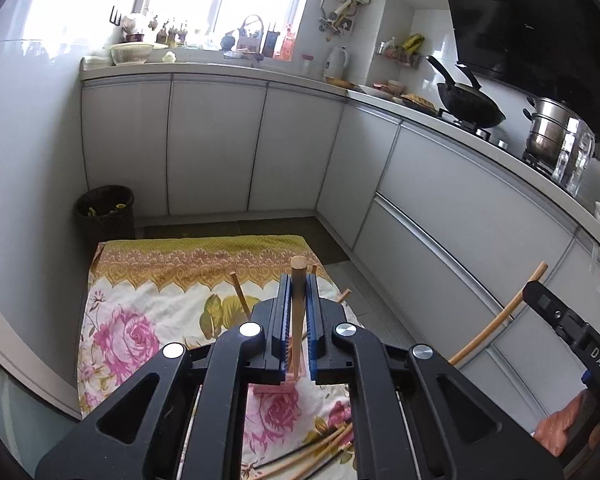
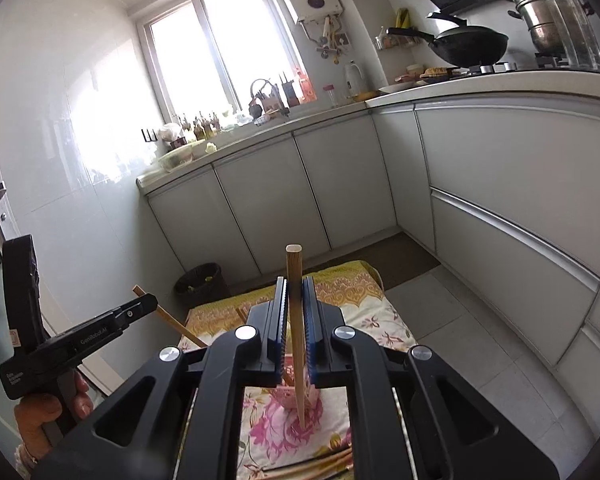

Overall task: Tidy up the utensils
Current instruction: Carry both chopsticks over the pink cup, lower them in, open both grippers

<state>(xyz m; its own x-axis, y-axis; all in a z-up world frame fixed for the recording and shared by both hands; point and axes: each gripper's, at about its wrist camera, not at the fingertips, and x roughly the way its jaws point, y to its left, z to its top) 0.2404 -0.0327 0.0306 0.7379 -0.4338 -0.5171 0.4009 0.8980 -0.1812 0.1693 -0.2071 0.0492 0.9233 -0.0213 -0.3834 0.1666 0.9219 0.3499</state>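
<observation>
My left gripper (image 1: 299,280) is shut on a wooden chopstick (image 1: 298,312) that stands upright between the blue pads. My right gripper (image 2: 294,282) is shut on another wooden chopstick (image 2: 296,320), also upright. Both are held above a floral cloth (image 1: 140,320) on the floor. Several loose chopsticks (image 1: 312,456) lie on the cloth near its front edge and show in the right wrist view (image 2: 320,464) too. A pink holder (image 2: 290,394) sits under the right gripper. The right gripper with its chopstick shows at the left view's right edge (image 1: 540,300). The left gripper shows in the right view (image 2: 140,308).
White kitchen cabinets (image 1: 220,148) run along the back and right. A dark waste bin (image 1: 106,212) stands in the corner by the cloth. A wok (image 1: 470,106) and a steel pot (image 1: 550,128) sit on the stove. The tiled floor (image 2: 460,340) lies right of the cloth.
</observation>
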